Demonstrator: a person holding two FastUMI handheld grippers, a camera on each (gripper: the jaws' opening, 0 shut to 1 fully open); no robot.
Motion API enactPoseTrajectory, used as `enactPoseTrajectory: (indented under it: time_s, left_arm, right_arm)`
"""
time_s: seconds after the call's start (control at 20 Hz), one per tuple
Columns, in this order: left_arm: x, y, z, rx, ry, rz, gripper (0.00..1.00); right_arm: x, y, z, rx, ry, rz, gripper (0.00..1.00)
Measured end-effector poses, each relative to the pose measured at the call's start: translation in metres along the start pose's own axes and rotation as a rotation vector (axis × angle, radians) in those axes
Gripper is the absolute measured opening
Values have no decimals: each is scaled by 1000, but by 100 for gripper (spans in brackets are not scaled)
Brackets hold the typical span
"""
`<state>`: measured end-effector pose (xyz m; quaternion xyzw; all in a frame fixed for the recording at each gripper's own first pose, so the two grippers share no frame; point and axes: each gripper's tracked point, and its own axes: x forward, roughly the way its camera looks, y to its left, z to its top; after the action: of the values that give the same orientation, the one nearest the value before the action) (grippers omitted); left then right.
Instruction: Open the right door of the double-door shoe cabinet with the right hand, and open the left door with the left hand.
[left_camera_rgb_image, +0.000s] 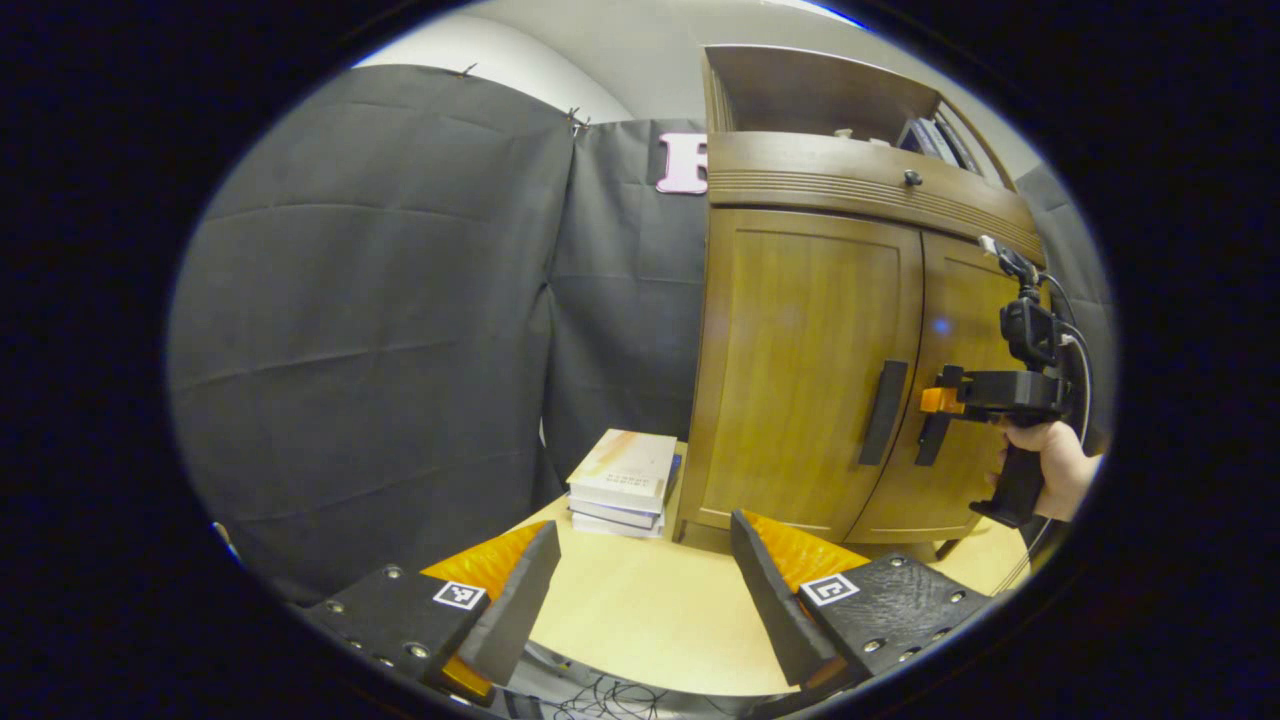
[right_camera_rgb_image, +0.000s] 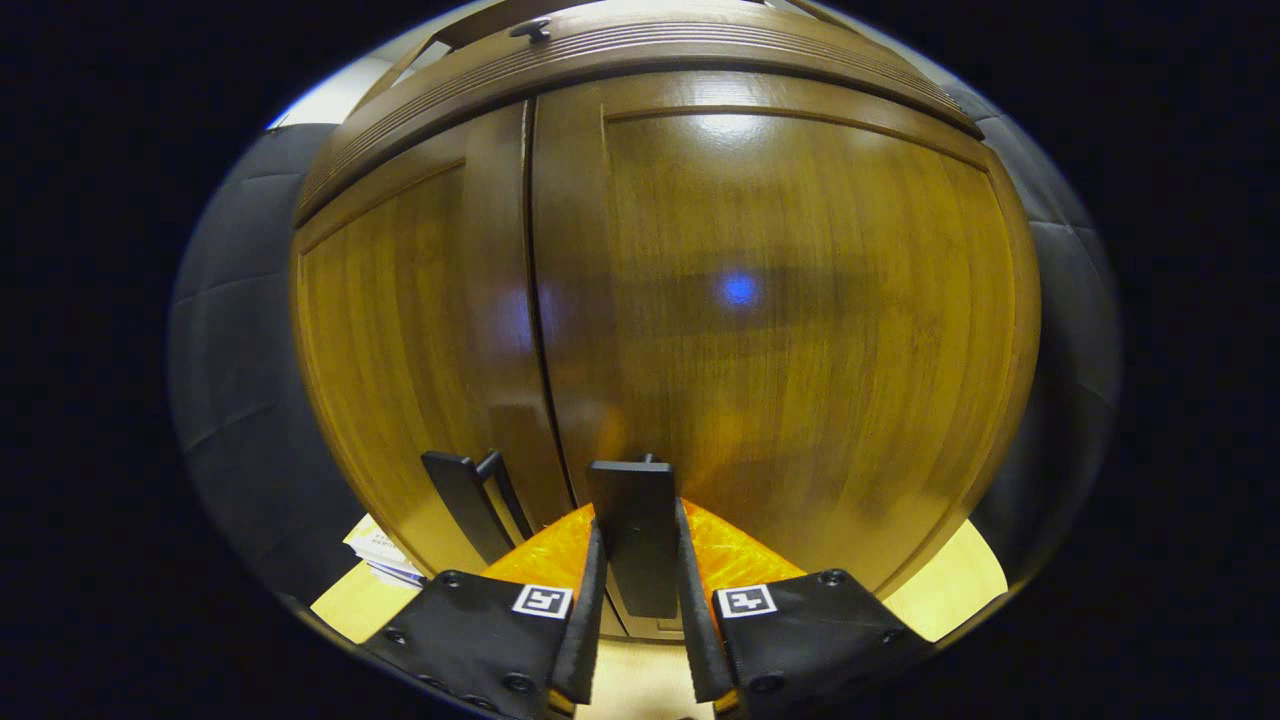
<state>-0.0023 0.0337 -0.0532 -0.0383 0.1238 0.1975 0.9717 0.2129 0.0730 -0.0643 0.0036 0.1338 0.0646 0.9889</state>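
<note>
I am seeing my right gripper (right_camera_rgb_image: 640, 560) clamping both fingers on the right door handle (right_camera_rgb_image: 633, 530), low on the closed right door (right_camera_rgb_image: 780, 330); in the left gripper view a hand (left_camera_rgb_image: 1060, 465) is holding it against the shoe cabinet (left_camera_rgb_image: 800, 370); my left gripper (left_camera_rgb_image: 640, 590) is hovering with fingers apart over the table (left_camera_rgb_image: 650, 610), well short of the left door handle (left_camera_rgb_image: 883, 412) on the closed left door (left_camera_rgb_image: 800, 340); books (left_camera_rgb_image: 625, 480) are lying beside the cabinet.

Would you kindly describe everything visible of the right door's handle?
The right door's handle is a dark, flat vertical bar mounted near the door's inner edge, beside the left door's matching handle. The right tongs are closed on it, a finger pressing each side. The right door looks shut.
</note>
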Motion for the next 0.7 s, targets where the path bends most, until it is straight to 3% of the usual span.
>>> enactPoseTrajectory:
  time_s: [0.1,0.15,0.25,0.7]
  left_arm:
    - [0,-1,0,0,0,-6,100]
    - [0,-1,-1,2,-1,-12,100]
    - [0,-1,1,9,-1,-22,100]
    - [8,-13,8,12,-3,-170,100]
  right_arm:
    - [-2,2,0,-7,7,3,33]
    - [-1,4,-1,2,15,8,34]
    - [-3,4,-3,-7,26,17,27]
    - [-44,3,-14,-40,24,46,27]
